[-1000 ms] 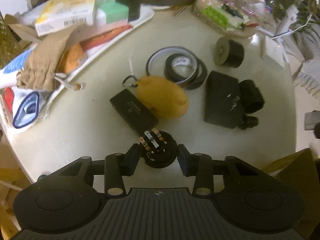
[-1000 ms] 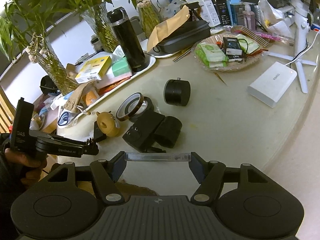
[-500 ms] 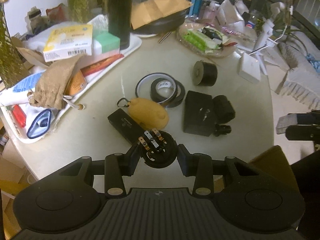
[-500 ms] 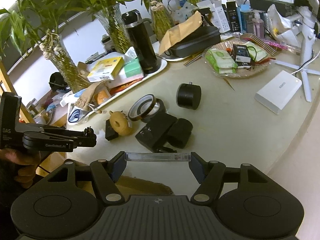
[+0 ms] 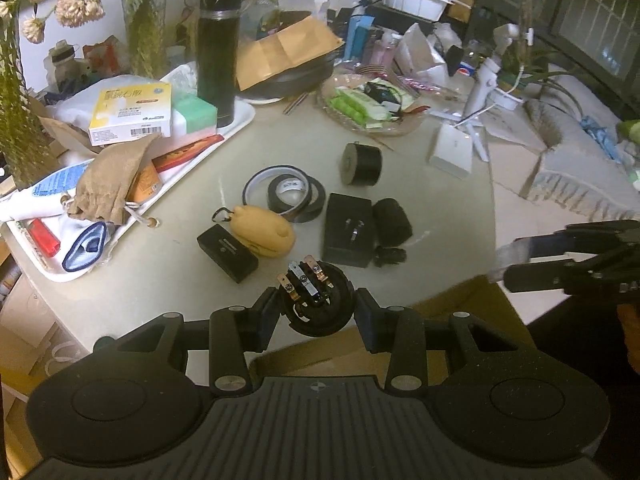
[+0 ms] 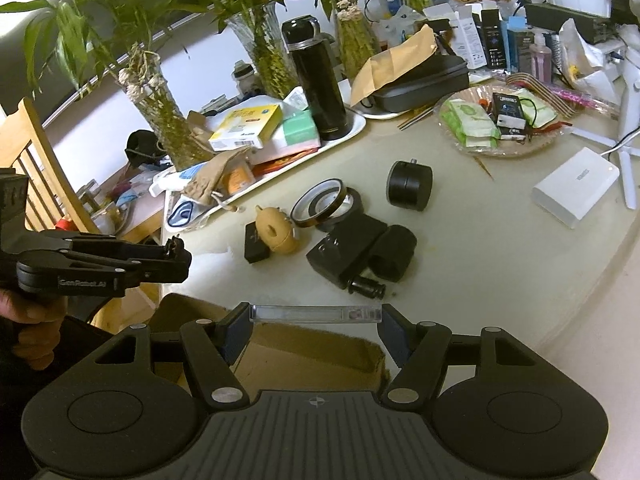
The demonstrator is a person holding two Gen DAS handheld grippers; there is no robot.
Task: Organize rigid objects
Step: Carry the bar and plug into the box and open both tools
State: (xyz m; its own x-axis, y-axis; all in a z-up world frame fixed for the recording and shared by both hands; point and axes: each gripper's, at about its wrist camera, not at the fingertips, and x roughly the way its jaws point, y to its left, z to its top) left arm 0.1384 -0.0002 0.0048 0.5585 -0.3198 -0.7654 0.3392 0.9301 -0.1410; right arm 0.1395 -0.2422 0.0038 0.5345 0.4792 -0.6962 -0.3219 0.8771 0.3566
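My left gripper [image 5: 317, 307] is shut on a round black socket part with metal terminals [image 5: 316, 300], held above the table's near edge over a cardboard box [image 5: 452, 312]. My right gripper [image 6: 315, 315] is shut on a clear plastic bar [image 6: 315, 314], also above the cardboard box [image 6: 304, 352]. On the table lie a yellow toy [image 5: 264, 230], a small black block [image 5: 226, 252], tape rolls [image 5: 286, 194], a black box [image 5: 348, 234], a black cylinder [image 5: 362, 164] and a black roll [image 5: 392, 222]. The left gripper also shows in the right wrist view [image 6: 176, 258].
A white tray [image 5: 240, 120] with boxes, a black flask [image 5: 218, 52] and a cloth pouch [image 5: 106, 180] sits at the left. A glass dish of packets [image 5: 368, 108] and a white power brick [image 5: 452, 152] are at the back right. Plant vases [image 6: 160, 112] and a wooden chair [image 6: 44, 168] stand at the far left.
Both grippers have drawn back and up from the table with their objects held. The cardboard box has come into view beneath them.
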